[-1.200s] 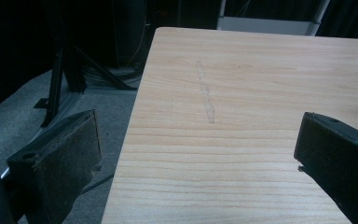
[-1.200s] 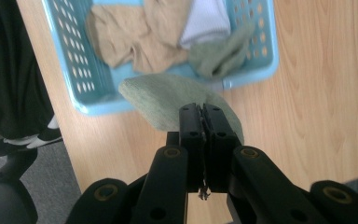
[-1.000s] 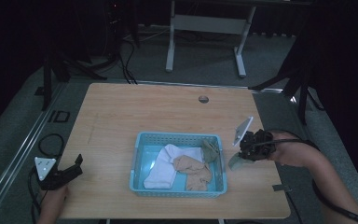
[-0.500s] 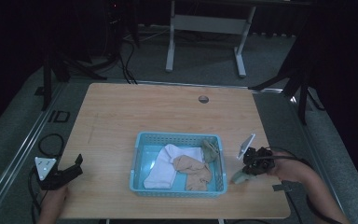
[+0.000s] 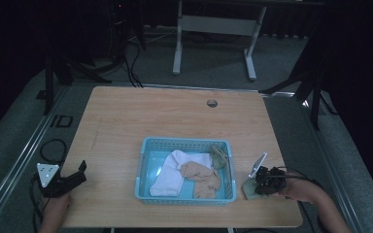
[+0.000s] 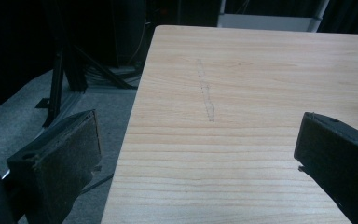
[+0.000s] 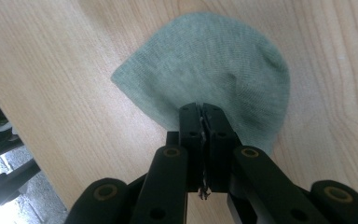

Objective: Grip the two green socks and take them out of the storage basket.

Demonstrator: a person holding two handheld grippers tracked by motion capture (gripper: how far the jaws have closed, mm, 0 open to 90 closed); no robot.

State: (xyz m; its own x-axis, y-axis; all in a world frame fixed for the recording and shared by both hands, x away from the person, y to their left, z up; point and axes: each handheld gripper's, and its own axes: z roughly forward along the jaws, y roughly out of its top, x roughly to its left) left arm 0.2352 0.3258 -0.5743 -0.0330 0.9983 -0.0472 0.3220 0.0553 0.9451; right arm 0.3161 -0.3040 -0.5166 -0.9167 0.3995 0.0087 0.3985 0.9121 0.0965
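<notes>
Table [image 7: 51, 93] is showing pale wood-grain laminate, smooth and matt. Grey-green sock [image 7: 214, 65] is presenting fine knitted cloth, soft and matt. Right gripper [image 7: 202, 109] is showing black hard plastic with brass-coloured rivets. Left gripper [image 6: 200, 154] pads [image 6: 74, 149] are looking rough and gritty. Basket [image 5: 145, 145] is appearing as perforated turquoise plastic.

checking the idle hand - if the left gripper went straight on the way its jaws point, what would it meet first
Probably nothing soon: the left gripper, jaws open, points along bare table, with only a faint scratch mark ahead.
</notes>
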